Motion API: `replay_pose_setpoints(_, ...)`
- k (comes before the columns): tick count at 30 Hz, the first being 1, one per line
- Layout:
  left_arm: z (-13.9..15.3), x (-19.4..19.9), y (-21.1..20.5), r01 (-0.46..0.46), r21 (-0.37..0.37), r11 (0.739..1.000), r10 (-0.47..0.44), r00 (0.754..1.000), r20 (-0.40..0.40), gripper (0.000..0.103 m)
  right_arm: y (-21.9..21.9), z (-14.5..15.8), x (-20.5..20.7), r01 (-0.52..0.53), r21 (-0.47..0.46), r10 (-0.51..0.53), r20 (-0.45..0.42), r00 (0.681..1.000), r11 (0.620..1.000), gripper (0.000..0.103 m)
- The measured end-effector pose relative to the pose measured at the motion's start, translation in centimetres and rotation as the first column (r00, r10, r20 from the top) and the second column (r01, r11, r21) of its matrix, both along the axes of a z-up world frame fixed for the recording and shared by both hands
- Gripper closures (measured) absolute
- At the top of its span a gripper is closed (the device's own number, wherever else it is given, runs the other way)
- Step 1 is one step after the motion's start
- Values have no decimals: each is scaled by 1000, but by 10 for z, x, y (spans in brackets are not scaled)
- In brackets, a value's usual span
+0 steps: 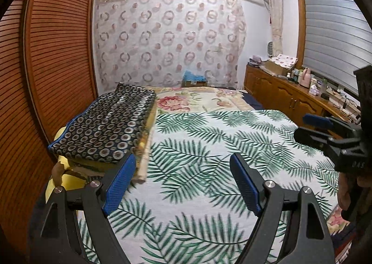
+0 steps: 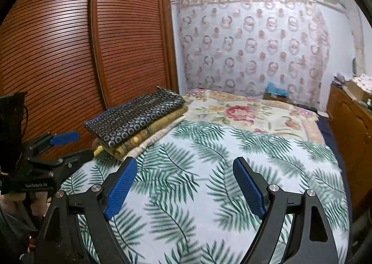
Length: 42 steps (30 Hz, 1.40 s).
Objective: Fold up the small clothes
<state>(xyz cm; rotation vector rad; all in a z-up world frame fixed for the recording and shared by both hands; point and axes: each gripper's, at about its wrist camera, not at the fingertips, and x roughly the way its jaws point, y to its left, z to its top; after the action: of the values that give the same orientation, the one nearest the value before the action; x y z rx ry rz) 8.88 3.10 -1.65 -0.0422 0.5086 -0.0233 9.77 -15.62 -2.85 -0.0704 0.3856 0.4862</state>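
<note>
1. Left gripper (image 1: 183,185): jaws spread wide, nothing between the pads, only leaf-print cover behind them. Released.
2. Right gripper (image 2: 184,187): jaws wide and empty too, nothing between the pads.
3. Task thing: stack of folded clothes (image 2: 137,120) at the left edge of the bed (image 2: 232,148), by the louvred wardrobe (image 2: 69,43). Top piece is dark with a ring print; tan and cream pieces sit under it, something yellow at the bottom.
4. No unfolded garment shows on the leaf-print cover in either view; the middle of the bed is bare spread.
5. Key relation: the stack lies ahead and to the left of both grippers. In the left wrist view its near corner (image 1: 111,159) sits just beyond the left finger; in the right wrist view it is well apart, past the left gripper (image 2: 67,145).
6. Long axis of the stack runs along the bed's left edge, from near end toward the far wall.
7. Judgement: left hand is nearer the stack; any touch-up there falls to it. The next garment must come from out of view.
8. Risk: the near left finger could knock the stack's corner.
</note>
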Motion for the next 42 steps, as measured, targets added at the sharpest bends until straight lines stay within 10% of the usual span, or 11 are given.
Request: replay_pose_setpoints(42,70,-37,-62,9,20,1000,-12,989,145,20,-64,31,-137,303,92,-313,130,941,949,17)
